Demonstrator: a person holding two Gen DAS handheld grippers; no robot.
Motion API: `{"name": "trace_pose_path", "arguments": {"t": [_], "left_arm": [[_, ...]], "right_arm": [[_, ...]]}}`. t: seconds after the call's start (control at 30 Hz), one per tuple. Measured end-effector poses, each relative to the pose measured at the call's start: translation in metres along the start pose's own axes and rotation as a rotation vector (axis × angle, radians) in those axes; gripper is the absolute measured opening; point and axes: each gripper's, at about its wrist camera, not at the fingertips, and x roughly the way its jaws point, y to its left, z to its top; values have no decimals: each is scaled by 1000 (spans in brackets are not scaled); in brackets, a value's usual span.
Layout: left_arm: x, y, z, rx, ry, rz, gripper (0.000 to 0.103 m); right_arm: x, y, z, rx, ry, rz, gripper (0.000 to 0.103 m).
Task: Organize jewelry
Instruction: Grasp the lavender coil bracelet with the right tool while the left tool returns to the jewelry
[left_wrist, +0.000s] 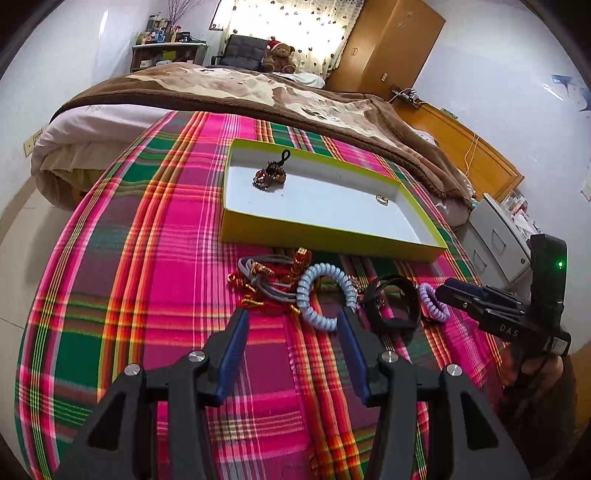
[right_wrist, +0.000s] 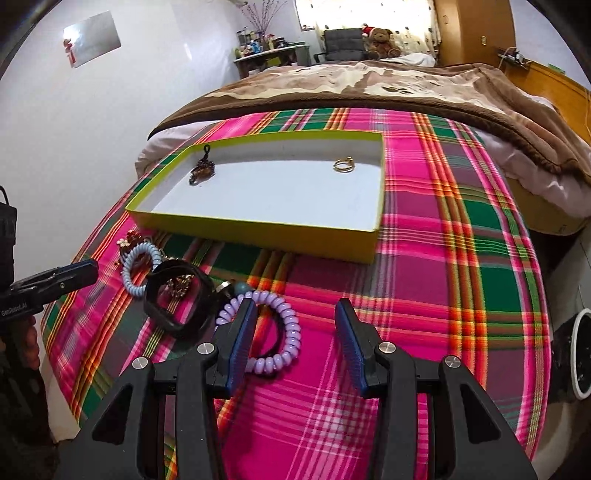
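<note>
A yellow-green box (left_wrist: 332, 242) with a white floor lies on the plaid cloth; it holds a brown beaded charm (left_wrist: 269, 173) and a gold ring (left_wrist: 382, 200). In front of it is a jewelry pile: red-gold pieces (left_wrist: 258, 284), a light blue spiral tie (left_wrist: 325, 291), a black band (left_wrist: 395, 321) and a purple spiral tie (left_wrist: 434, 301). My left gripper (left_wrist: 293, 314) is open, with the blue tie's near edge between its tips. In the right wrist view my right gripper (right_wrist: 295, 306) is open over the purple tie (right_wrist: 291, 332), left finger across it, pads not pressing.
The plaid cloth (right_wrist: 443, 221) covers the bed's near end, and a brown blanket (right_wrist: 406, 88) lies beyond it. A grey drawer cabinet (left_wrist: 495, 236) stands at the bed's right side. A teddy bear (left_wrist: 280, 55), a chair and a wooden wardrobe (left_wrist: 391, 40) are at the far wall.
</note>
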Motion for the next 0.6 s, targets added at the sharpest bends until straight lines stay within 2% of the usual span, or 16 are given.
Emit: {"name": "trace_pose_path", "arguments": {"t": [0.07,0.2,0.33,0.6], "left_arm": [[0,-1,-1,0,3,-4,51],[2,-3,-3,7,13,-3,51],[5,-5,-4,6,22,0,51],[15,-13,-1,19,33,25,51]], "right_arm": [[3,1,0,-7,9,8,29],[11,2,0,-3,32,27,28],[12,2,1,-5,30,25,11],[3,-1,0,4,-12,42,10]]}}
